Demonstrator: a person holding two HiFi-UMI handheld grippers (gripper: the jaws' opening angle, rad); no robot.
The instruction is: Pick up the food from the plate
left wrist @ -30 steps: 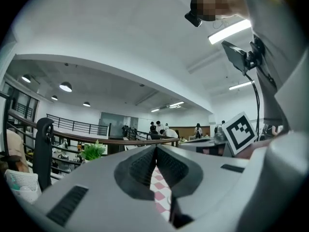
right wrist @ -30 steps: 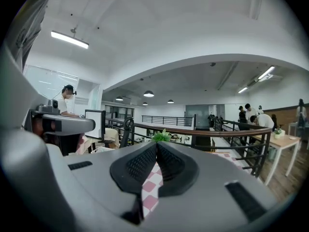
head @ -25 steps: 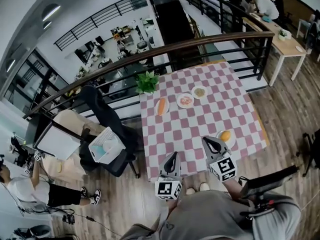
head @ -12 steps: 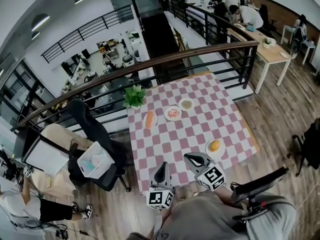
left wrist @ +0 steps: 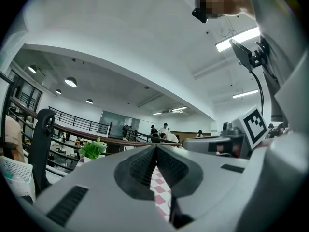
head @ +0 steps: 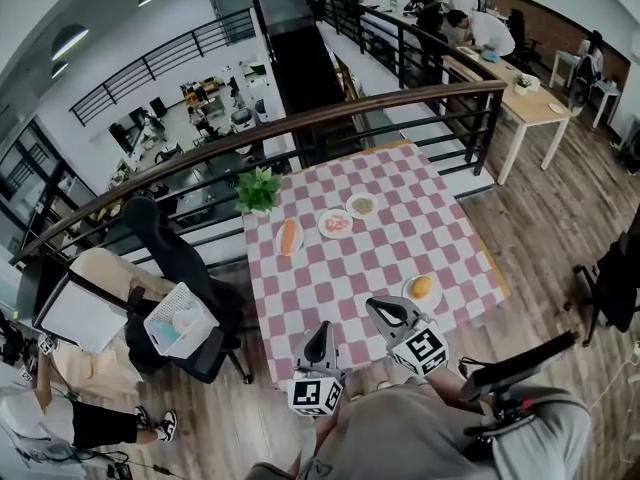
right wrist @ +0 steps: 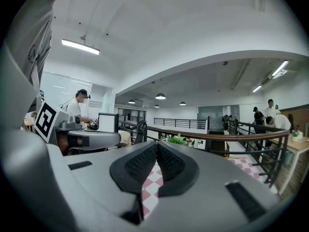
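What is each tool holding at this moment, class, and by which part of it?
Nothing. The left tool and the right tool are both shut and empty; the orange food lies on its plate, apart from both.

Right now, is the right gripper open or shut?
Shut and empty: the right gripper shows its two pads meeting at the tips in its own view, with only checkered tablecloth visible beneath.

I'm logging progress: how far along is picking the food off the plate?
Done: nothing; the orange food sits on its plate near the front edge of the table. In hand: nothing; the left hand-held gripper and right hand-held gripper are both shut and empty, short of that plate. Left: reach, grasp, lift.
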